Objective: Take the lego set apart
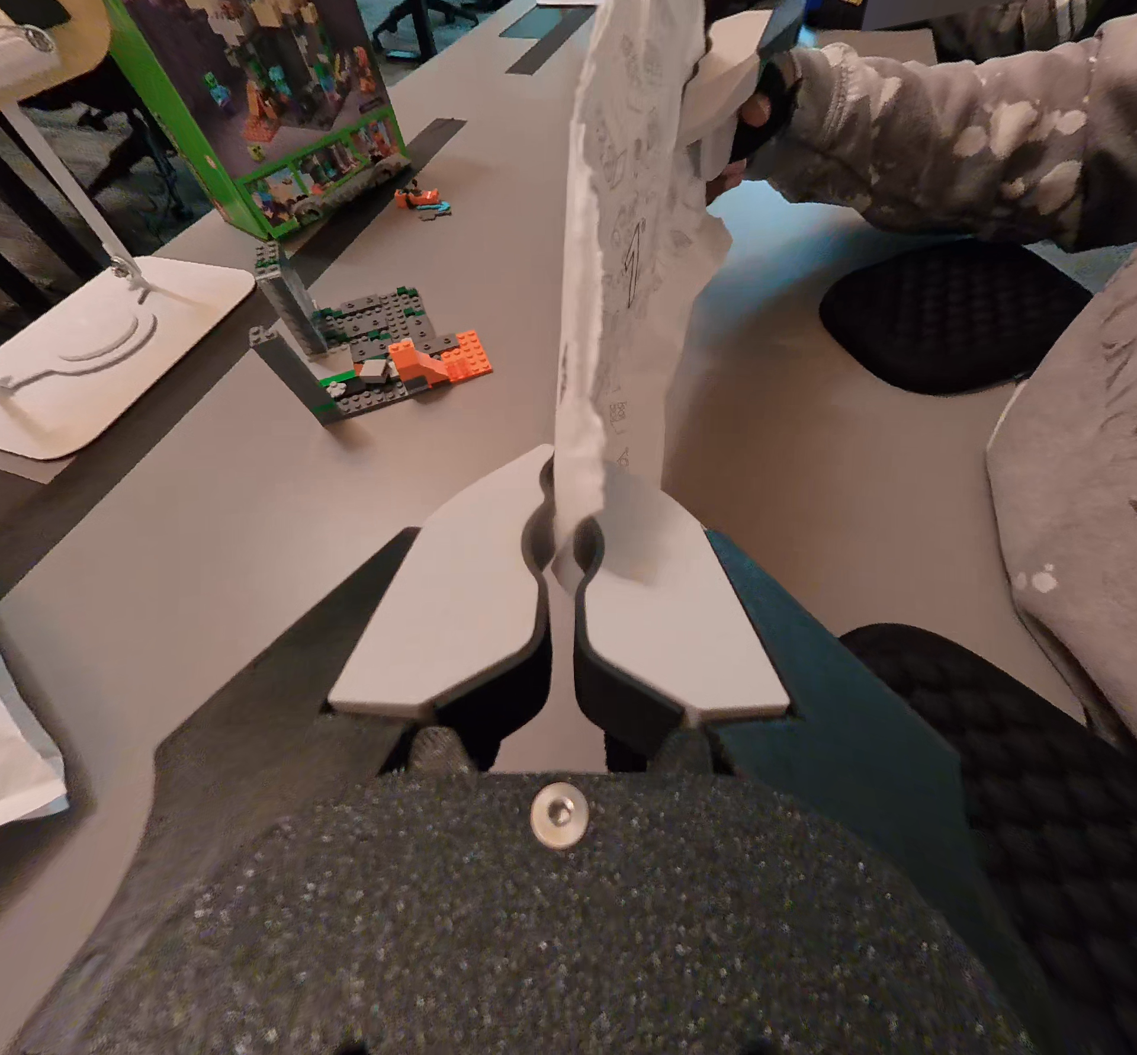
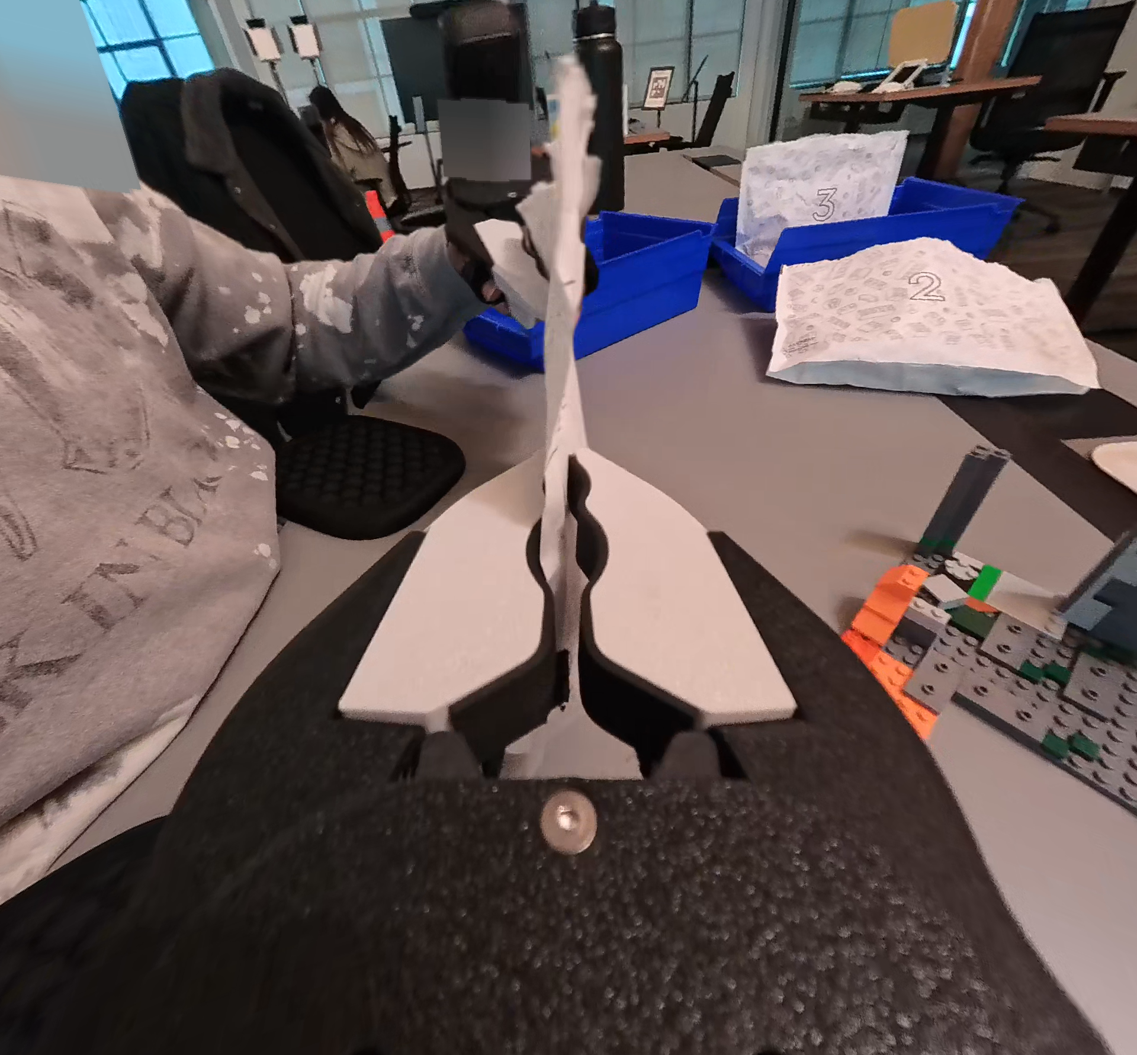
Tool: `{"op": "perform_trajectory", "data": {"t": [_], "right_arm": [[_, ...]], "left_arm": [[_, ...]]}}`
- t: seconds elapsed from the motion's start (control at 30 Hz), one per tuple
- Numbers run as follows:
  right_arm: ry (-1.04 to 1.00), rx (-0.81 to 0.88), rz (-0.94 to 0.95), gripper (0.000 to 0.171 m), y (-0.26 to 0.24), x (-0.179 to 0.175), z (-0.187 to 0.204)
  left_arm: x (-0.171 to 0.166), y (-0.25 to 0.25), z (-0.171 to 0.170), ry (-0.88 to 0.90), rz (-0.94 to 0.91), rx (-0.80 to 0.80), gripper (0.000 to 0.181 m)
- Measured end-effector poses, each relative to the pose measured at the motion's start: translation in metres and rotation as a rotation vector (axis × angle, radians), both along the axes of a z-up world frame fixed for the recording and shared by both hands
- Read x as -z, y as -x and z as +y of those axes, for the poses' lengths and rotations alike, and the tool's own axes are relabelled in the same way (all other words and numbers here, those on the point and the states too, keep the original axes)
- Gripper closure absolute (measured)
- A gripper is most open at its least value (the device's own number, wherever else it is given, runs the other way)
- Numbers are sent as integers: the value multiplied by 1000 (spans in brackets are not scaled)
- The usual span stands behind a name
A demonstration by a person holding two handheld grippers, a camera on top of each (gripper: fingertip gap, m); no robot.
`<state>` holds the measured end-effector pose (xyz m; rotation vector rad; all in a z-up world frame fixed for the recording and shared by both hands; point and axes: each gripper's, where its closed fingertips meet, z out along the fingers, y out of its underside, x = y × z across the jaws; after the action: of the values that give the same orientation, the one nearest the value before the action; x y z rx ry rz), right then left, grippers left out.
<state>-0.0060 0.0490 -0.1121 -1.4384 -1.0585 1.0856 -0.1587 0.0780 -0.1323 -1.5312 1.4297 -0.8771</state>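
A white printed paper bag [image 1: 621, 225] is stretched edge-on between my two grippers. My left gripper [image 1: 569, 471] is shut on one end of it. My right gripper [image 2: 563, 465] is shut on the other end of the bag [image 2: 563, 318]. Each gripper shows in the other's view at the bag's far end: the right gripper [image 1: 720, 96] and the left gripper [image 2: 523, 262]. The partly built lego set [image 1: 381, 348], grey plates with orange and green bricks and two grey pillars, sits on the grey table; it also shows in the right wrist view [image 2: 1015, 644].
The lego box [image 1: 264, 71] stands behind the set, with a few loose pieces [image 1: 424, 202] beside it. Two blue bins [image 2: 646, 262], one with a paper bag [image 2: 818, 188] standing in it, another paper bag [image 2: 923, 318] and a black bottle [image 2: 600, 102] are on the table. A white stand base [image 1: 111, 348] lies at left. Tip to tip, the grippers are about 15 centimetres apart.
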Motion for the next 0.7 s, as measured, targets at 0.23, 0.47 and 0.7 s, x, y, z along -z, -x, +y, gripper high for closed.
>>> {"op": "perform_trajectory", "data": {"t": [0.23, 0.47, 0.7], "right_arm": [[59, -4, 5, 171, -7, 5, -2], [69, 78, -43, 171, -12, 13, 1], [167, 107, -131, 171, -22, 30, -6]], "left_arm": [[3, -5, -10, 121, -54, 13, 181], [-3, -6, -13, 170, -133, 22, 181], [11, -12, -25, 159, -98, 46, 179]]}}
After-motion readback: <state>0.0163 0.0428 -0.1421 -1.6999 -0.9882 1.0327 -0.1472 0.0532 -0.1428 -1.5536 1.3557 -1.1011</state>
